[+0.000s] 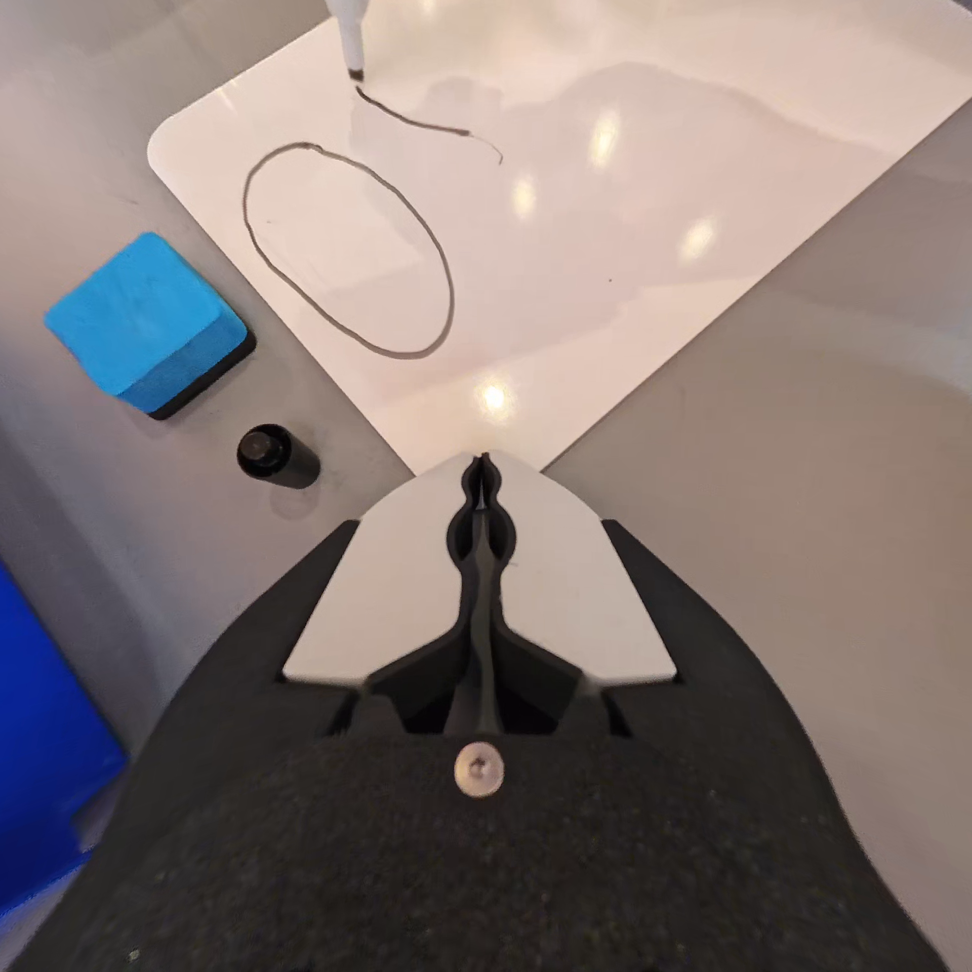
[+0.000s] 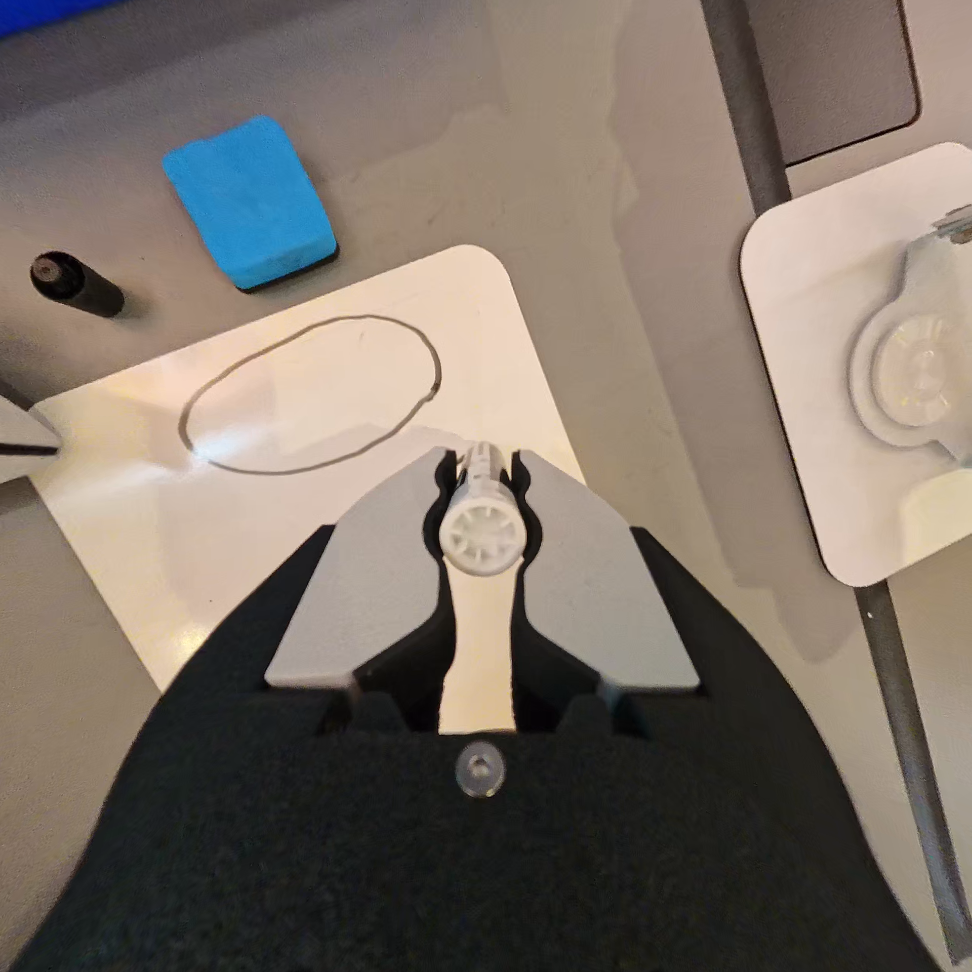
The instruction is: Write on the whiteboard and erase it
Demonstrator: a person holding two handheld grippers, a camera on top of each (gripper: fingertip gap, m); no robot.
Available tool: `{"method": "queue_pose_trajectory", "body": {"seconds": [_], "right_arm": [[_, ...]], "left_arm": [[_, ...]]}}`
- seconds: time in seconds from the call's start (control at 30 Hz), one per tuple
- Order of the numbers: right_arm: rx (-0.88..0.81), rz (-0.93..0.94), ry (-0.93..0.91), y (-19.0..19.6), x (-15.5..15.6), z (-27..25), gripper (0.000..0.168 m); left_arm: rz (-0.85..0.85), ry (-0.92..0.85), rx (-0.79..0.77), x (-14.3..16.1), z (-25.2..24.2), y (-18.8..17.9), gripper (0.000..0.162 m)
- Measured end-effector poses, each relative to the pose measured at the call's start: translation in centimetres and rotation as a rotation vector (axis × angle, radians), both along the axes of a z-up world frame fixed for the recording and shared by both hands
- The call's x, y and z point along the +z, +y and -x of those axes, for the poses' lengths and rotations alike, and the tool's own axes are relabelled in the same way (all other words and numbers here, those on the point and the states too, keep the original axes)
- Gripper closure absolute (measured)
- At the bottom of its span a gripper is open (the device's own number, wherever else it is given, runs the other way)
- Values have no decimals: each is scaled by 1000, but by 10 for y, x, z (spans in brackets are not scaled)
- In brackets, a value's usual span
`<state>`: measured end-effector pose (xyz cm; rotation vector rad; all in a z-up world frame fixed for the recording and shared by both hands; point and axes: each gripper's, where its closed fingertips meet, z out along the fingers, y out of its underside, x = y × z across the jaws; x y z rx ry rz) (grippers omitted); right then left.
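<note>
**Marker drawing on the whiteboard**

The right tool (image 2: 481,463) grips a white marker (image 2: 483,531), tip down on the whiteboard (image 1: 578,273) just past a drawn oval (image 1: 347,252). The left tool (image 1: 484,460) is clenched empty at the board's near corner. Left of it, on the table (image 1: 789,421), lie a black cap (image 1: 276,456) and, farther, a blue eraser (image 1: 150,323).

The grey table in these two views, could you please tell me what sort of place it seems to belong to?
Probably an indoor desk or lab bench set up for a writing demo. A small white whiteboard lies flat on the grey table, with a blue eraser and a black marker cap beside it.
</note>
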<state>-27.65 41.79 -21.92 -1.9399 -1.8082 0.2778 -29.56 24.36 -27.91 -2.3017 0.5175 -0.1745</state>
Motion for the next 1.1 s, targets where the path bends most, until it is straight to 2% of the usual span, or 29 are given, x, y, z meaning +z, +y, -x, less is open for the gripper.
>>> {"method": "queue_pose_trajectory", "body": {"seconds": [0.53, 1.1], "right_arm": [[42, 27, -56, -24, -4, -1, 148], [59, 34, -63, -106, -5, -28, 148]], "left_arm": [[-3, 3, 12, 0, 1, 3, 162], [-14, 37, 32, 0, 4, 4, 162]]}}
